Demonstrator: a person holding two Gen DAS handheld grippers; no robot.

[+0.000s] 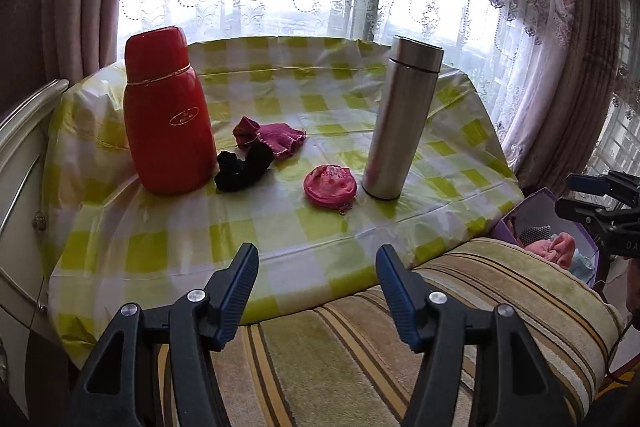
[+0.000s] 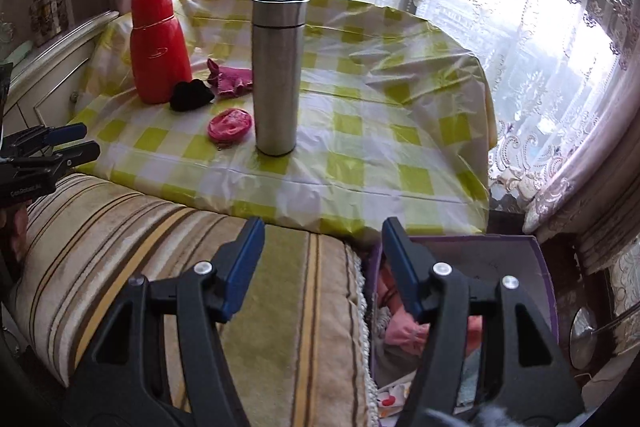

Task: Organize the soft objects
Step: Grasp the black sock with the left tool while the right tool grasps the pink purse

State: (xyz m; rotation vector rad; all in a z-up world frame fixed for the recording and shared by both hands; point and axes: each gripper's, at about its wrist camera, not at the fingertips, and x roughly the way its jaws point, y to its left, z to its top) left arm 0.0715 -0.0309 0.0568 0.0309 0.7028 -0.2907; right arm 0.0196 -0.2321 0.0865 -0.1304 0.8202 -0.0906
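Observation:
On the green-checked tablecloth (image 1: 320, 223) lie a pink knit glove (image 1: 276, 139), a black cloth (image 1: 244, 167) and a round pink purse (image 1: 330, 185). My left gripper (image 1: 316, 251) hovers open and empty over the table's near edge, well short of them. My right gripper (image 2: 323, 227) is also open and empty, above the seam between a striped cushion and a purple box (image 2: 480, 259) that holds a pink cloth (image 2: 404, 331) and other soft items. The glove (image 2: 234, 79), black cloth (image 2: 190, 95) and purse (image 2: 229, 125) also show in the right wrist view.
A red flask (image 1: 168, 111) and a tall steel flask (image 1: 404, 119) stand upright beside the soft items. The striped cushion (image 2: 160, 247) lies in front of the table. A white cabinet (image 1: 20, 187) stands at the left, and lace curtains (image 1: 560, 27) hang behind.

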